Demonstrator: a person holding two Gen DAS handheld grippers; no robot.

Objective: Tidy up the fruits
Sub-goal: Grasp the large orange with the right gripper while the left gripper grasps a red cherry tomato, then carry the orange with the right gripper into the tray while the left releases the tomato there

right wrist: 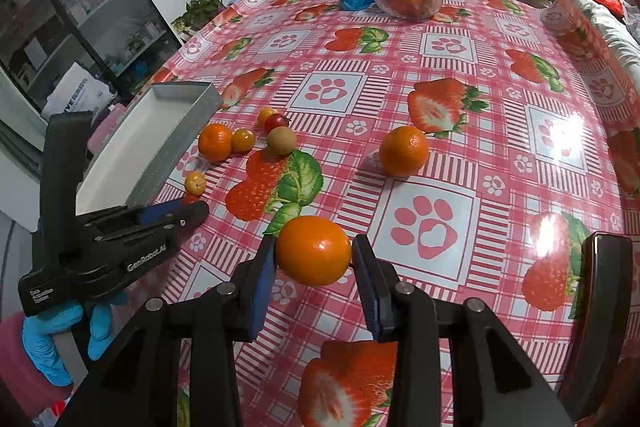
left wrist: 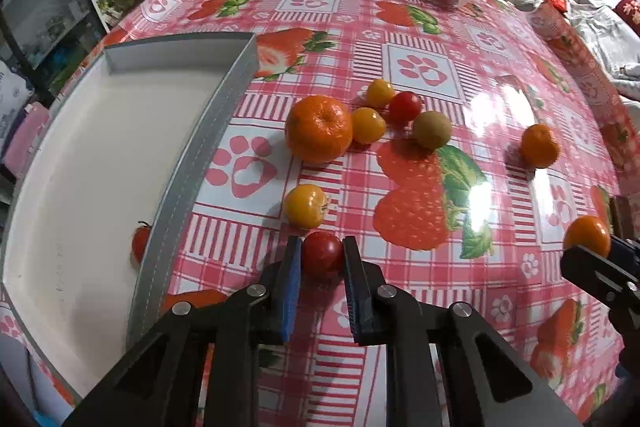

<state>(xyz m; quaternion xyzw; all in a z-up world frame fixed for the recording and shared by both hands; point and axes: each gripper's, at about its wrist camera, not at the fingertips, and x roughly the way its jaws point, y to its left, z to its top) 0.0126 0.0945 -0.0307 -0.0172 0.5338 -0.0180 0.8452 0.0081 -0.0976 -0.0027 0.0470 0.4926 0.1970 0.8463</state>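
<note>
Between our left gripper [left wrist: 322,255] jaws sits a red tomato [left wrist: 322,254], pads touching both sides, on the table [left wrist: 420,307] beside the tray [left wrist: 224,107]. Right gripper [right wrist: 313,253] jaws pinch an orange [right wrist: 313,250]. Ahead: yellow tomato [left wrist: 305,206], big orange [left wrist: 319,129], kiwi [left wrist: 432,129] in loose cluster.

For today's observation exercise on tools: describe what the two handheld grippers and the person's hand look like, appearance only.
Both grippers are matte black plastic with silver round pivot bolts and two flat fingers lined with ribbed blue pads. Seen from the right wrist view, the left gripper has a boxy body on an upright black handle, with white "GenRobot.AI" lettering and a small white label. The hand holding it wears a blue glove. No cables are visible.
</note>
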